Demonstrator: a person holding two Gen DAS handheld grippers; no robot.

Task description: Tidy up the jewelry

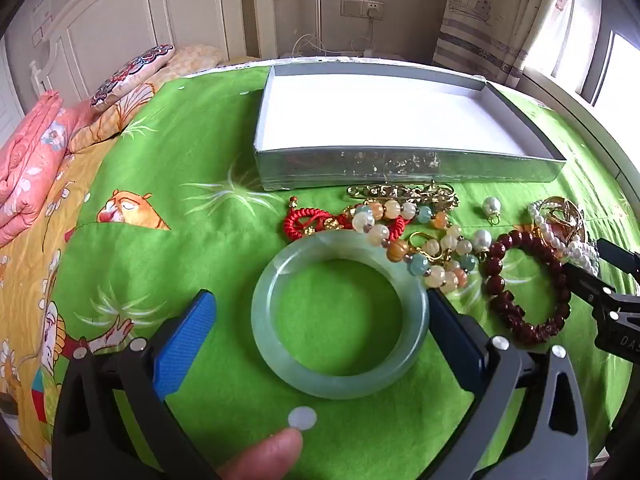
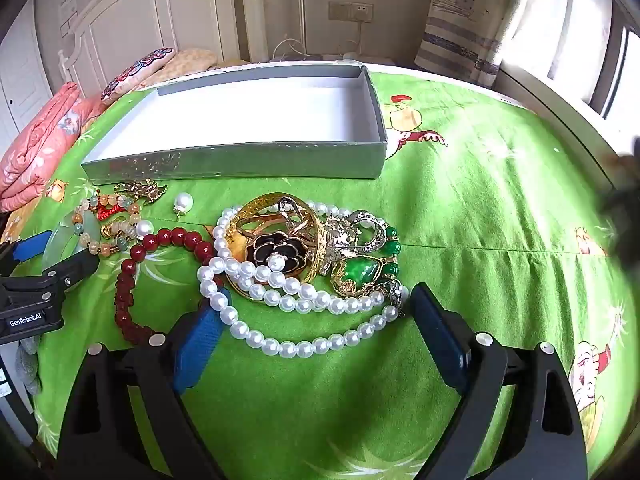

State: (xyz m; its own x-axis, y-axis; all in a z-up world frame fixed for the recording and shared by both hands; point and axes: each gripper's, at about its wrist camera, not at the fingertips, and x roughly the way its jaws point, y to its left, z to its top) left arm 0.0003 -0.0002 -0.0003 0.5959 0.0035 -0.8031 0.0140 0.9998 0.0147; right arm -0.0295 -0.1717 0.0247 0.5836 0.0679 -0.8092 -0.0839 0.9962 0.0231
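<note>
A pale green jade bangle [image 1: 340, 316] lies flat on the green bedspread between the fingers of my open left gripper [image 1: 320, 308]; the right finger touches its rim. Beyond it lie a pastel bead bracelet [image 1: 416, 240], a red knotted cord [image 1: 304, 220], a gold clip [image 1: 404, 194] and a dark red bead bracelet [image 1: 528, 284]. My right gripper [image 2: 316, 312] is open around a white pearl necklace [image 2: 296, 304], which is piled with a gold ring brooch and black flower [image 2: 280, 248] and a green gem pendant [image 2: 358, 274]. The grey box [image 2: 240, 160] with a white floor stands empty behind.
A single pearl earring [image 2: 183, 202] lies near the box. Folded pink quilt [image 1: 28, 168] and pillows [image 1: 132, 76] sit at the left by the headboard. The bed's right edge runs along a window [image 2: 616, 60] with curtains. My thumb [image 1: 264, 456] shows at the bottom.
</note>
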